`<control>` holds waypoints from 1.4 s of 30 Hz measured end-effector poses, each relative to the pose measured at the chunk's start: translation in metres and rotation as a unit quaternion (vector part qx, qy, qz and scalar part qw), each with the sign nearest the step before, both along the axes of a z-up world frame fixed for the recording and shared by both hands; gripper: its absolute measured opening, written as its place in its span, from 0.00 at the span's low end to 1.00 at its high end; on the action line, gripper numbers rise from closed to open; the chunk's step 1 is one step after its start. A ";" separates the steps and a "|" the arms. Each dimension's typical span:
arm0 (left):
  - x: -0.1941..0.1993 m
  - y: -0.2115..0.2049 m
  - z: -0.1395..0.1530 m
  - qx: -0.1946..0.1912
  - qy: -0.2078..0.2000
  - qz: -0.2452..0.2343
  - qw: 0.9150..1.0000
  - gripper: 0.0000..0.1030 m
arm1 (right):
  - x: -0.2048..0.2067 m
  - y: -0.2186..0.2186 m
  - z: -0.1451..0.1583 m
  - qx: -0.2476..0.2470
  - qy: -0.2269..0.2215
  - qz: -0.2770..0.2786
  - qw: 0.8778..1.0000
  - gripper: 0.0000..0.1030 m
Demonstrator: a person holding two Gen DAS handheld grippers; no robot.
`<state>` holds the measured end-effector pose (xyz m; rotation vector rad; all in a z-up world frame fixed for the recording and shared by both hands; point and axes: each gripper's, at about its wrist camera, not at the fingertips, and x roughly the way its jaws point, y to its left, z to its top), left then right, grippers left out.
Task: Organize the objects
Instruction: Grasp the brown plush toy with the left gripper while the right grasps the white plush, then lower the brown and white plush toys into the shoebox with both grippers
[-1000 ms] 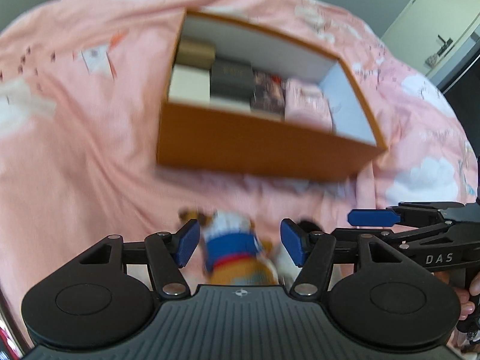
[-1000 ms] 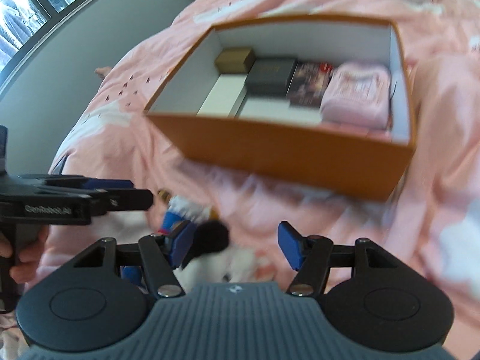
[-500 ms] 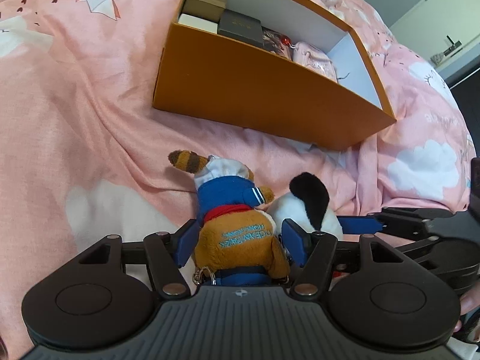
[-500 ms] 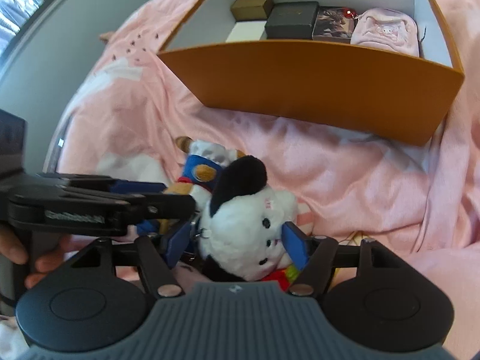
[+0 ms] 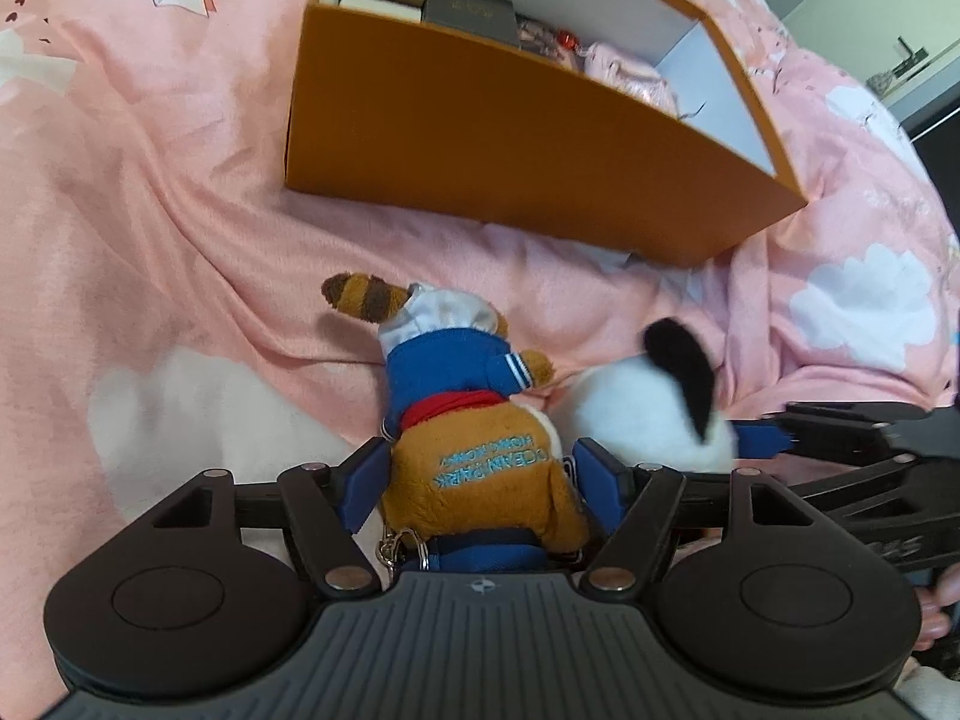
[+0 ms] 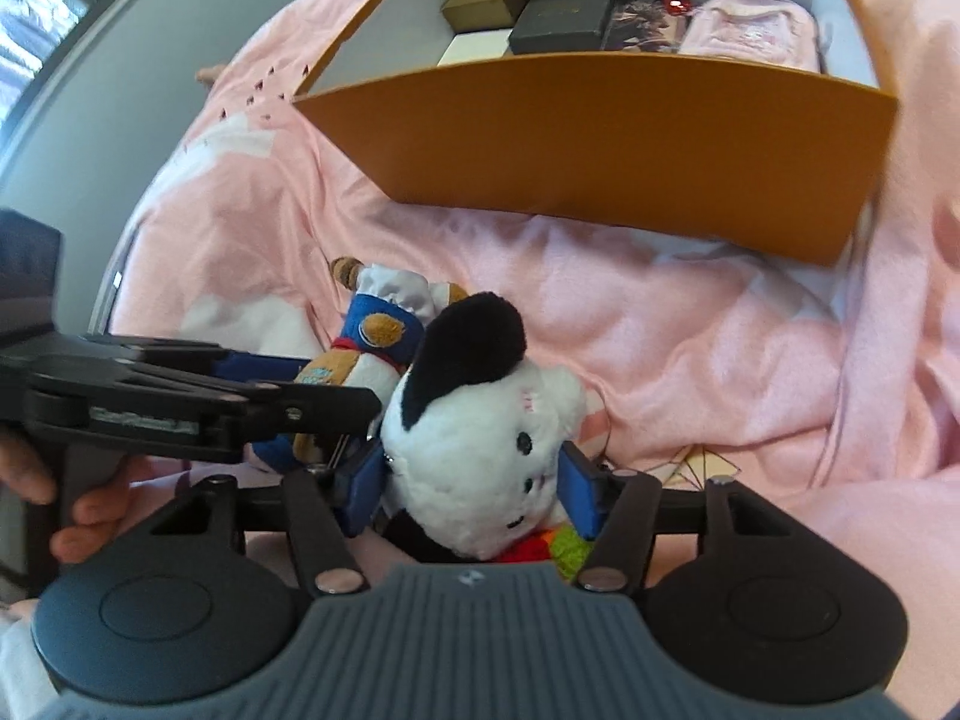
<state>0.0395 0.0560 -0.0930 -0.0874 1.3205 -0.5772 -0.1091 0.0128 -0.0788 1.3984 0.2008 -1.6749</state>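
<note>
A brown raccoon plush (image 5: 480, 438) in a blue jacket and white hat lies on the pink bedspread, between the fingers of my left gripper (image 5: 477, 480), which press on its body. A white dog plush with a black ear (image 6: 480, 420) lies beside it, between the fingers of my right gripper (image 6: 474, 486), which press on its head. The dog plush also shows in the left wrist view (image 5: 654, 414), and the raccoon plush in the right wrist view (image 6: 378, 330). An open orange box (image 5: 510, 144) stands just beyond both toys.
The box (image 6: 600, 138) holds a tan box (image 6: 483, 0), a dark box (image 6: 564, 18), a white box (image 6: 480, 48) and a pink pouch (image 6: 756, 30). The pink bedspread (image 5: 150, 180) is rumpled around the box. A window and grey wall lie at the far left.
Both grippers came down from above the box to the two plush toys and closed around them. The box now sits higher and farther in both views.
</note>
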 end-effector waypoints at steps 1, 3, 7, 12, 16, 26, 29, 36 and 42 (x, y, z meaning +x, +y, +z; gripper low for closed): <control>0.000 -0.003 -0.002 0.006 -0.001 -0.004 1.000 0.78 | -0.003 0.004 0.000 -0.005 -0.009 -0.007 1.000 0.59; -0.001 -0.008 -0.005 0.017 -0.004 -0.013 1.000 0.76 | -0.008 0.013 0.000 -0.018 -0.029 -0.024 0.999 0.58; -0.005 -0.009 -0.002 0.020 -0.016 -0.020 0.999 0.67 | -0.015 0.024 0.004 -0.045 -0.052 -0.043 0.997 0.58; -0.005 0.003 0.010 -0.014 -0.023 -0.003 1.000 0.65 | -0.019 0.032 0.024 -0.077 -0.035 -0.049 0.995 0.58; -0.004 0.016 0.030 -0.058 -0.033 0.017 0.998 0.65 | -0.029 0.041 0.049 -0.124 -0.032 -0.052 0.990 0.58; 0.008 0.020 0.105 -0.135 -0.107 0.003 0.985 0.65 | -0.028 0.035 0.120 -0.168 0.102 0.026 0.980 0.58; 0.024 0.014 0.124 -0.142 -0.133 -0.007 0.981 0.65 | -0.029 0.023 0.142 -0.167 0.172 0.064 0.969 0.58; 0.087 -0.015 0.136 -0.121 -0.153 -0.020 0.980 0.65 | -0.053 -0.018 0.157 -0.132 0.301 0.161 0.931 0.58; 0.142 -0.045 0.087 -0.084 -0.096 -0.029 0.991 0.65 | -0.082 -0.054 0.131 -0.079 0.337 0.204 0.916 0.58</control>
